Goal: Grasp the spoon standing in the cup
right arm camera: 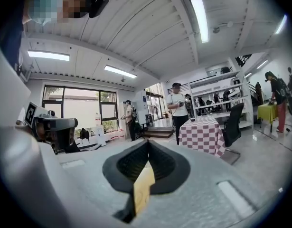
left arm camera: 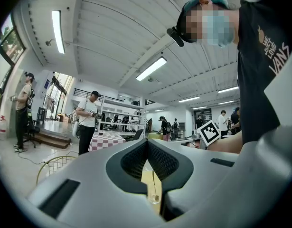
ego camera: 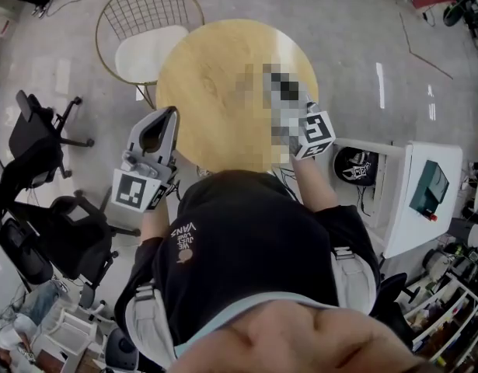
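Observation:
A round wooden table [ego camera: 215, 76] lies in front of me in the head view; a mosaic patch covers its right middle, so no cup shows there. In the left gripper view, a small clear cup [left arm camera: 154, 197] with a thin spoon [left arm camera: 153, 184] standing in it shows on the yellow tabletop through the slit below the jaws. My left gripper [ego camera: 170, 115] is at the table's near left edge, shut and empty, well short of the cup. My right gripper [ego camera: 302, 99] is over the near right of the table, shut with nothing held; only tabletop [right arm camera: 143, 186] shows under its jaws.
A wire chair with a white cushion [ego camera: 149, 37] stands at the table's far left. Black office chairs [ego camera: 36, 138] are on the left, and a white cabinet [ego camera: 425, 185] with a dark helmet [ego camera: 355, 165] on the right. People and a checkered table [right arm camera: 202, 132] are in the background.

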### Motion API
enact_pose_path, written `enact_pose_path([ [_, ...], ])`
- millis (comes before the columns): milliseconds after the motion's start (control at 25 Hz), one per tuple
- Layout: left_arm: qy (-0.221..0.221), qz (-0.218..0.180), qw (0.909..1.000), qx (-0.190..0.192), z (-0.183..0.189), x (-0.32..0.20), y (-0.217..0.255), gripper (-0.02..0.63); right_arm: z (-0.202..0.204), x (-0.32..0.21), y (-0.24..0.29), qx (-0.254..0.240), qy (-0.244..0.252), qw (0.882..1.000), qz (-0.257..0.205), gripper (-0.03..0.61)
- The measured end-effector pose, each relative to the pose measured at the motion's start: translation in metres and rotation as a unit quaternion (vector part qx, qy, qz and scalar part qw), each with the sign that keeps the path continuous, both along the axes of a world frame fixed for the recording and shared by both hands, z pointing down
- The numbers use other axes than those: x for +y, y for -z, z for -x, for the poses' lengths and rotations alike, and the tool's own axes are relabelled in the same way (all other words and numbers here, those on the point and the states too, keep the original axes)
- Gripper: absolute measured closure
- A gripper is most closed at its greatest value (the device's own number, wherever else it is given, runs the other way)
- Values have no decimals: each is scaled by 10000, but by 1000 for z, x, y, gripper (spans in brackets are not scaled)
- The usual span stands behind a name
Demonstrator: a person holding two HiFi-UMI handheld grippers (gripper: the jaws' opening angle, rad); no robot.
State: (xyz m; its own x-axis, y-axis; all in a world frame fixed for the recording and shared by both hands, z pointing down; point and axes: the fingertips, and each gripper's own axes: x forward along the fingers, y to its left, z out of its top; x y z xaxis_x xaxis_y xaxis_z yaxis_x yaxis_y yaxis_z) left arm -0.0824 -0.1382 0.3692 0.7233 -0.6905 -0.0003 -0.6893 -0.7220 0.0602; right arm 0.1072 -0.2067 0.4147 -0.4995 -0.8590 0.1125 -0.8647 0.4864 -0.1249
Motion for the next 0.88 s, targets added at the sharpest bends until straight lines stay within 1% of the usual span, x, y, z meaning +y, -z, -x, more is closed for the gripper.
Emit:
enact_pose_path([
  [120,196,171,9996,-68,4,-1,-3,603,4,-5,-10,16,67,9999,79,580],
  [320,374,239,9990,-70,7,0,-3,603,9,-8,-25,22,170,9996,227,580],
  [480,415,10,9990,-166,14,3,-7,603,12,-12,-35,-16,259,9993,283,580],
  [640,536,168,9983,-168,14,5,-7,603,12,-16,-45,36,313,9989,350,580],
  [760,572,42,9981,-234,16,6,-10,603,11,-21,-54,90,349,9985,418,580],
  [880,636,125,9976,-239,13,6,-10,603,11,-23,-61,105,411,9979,484,580],
])
